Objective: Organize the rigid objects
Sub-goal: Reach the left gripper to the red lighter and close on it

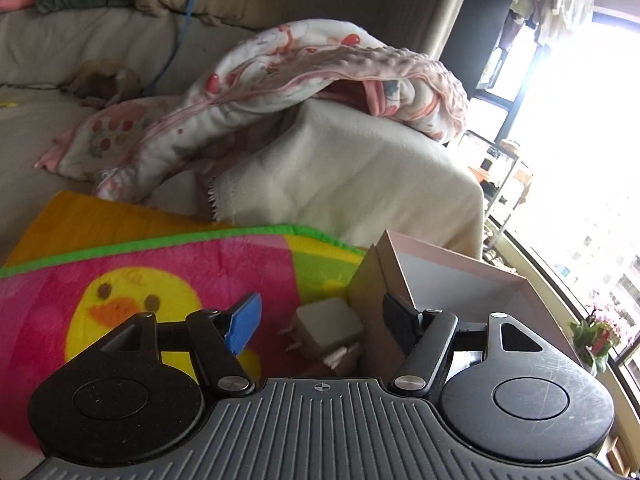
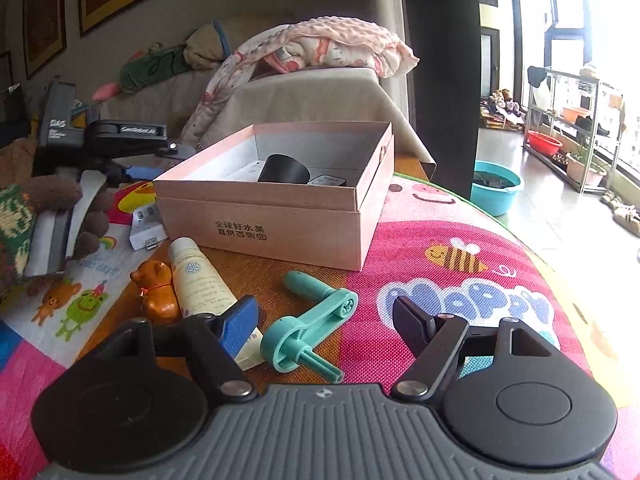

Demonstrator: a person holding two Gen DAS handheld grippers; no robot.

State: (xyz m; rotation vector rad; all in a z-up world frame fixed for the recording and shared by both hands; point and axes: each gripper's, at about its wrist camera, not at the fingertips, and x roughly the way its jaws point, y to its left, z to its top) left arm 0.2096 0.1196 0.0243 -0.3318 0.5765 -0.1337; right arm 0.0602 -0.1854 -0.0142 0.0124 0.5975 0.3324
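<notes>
A pink cardboard box [image 2: 280, 224] stands open on the colourful play mat; a black cup [image 2: 284, 170] and a small dark item lie inside. My right gripper [image 2: 326, 322] is open just above a teal hand crank [image 2: 316, 318]. A cream tube [image 2: 200, 276] and an orange bear figurine [image 2: 156, 290] lie to its left. My left gripper [image 1: 320, 320] is open over a white plug adapter [image 1: 330, 330] beside the box's left wall [image 1: 370, 300]. The left gripper also shows in the right wrist view [image 2: 132, 170], by the adapter [image 2: 146, 228].
A sofa with a cream cover [image 1: 340, 172] and a pink blanket [image 2: 328, 46] stands behind the mat. A brown plush toy [image 2: 48, 216] lies at the left. A teal basin [image 2: 496, 186] and a metal rack [image 2: 568, 128] stand on the floor to the right.
</notes>
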